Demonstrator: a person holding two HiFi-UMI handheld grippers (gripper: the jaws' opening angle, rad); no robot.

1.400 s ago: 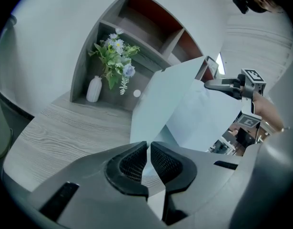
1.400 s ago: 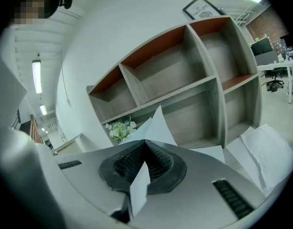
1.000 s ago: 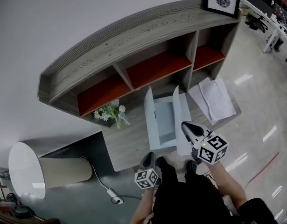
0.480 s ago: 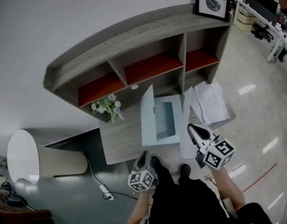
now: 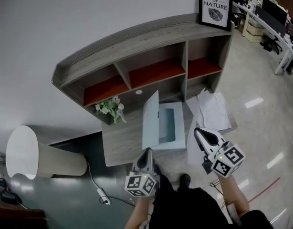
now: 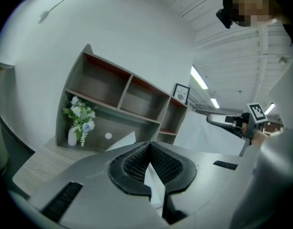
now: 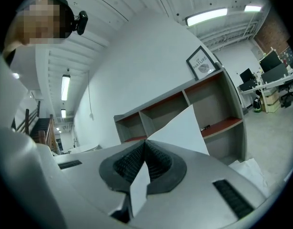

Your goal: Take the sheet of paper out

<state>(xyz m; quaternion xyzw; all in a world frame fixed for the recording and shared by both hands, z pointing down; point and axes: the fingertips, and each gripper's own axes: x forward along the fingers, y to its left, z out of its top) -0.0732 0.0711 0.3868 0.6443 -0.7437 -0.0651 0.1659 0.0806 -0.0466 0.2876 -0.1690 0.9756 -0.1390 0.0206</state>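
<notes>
Right gripper (image 7: 145,151): my jaws are clamped on an edge of the white sheet of paper (image 7: 183,125). The sheet stands up past the tips and trails below the pads. It sits just right of the pale blue open file folder (image 5: 167,125), outside it and off the grey wood-grain desk (image 5: 121,144), so I judge the sheet is out. An edge pinch lets the rest hang free without creasing.

Left gripper (image 6: 150,152): jaws pressed together. A white sliver shows in the notch under the pads; can't tell whether it's pinched. This gripper is at the folder's near edge, probably parked clear of the sheet.

Both grippers point roughly level at the grey shelf unit with red-lined bays (image 5: 136,56).
</notes>
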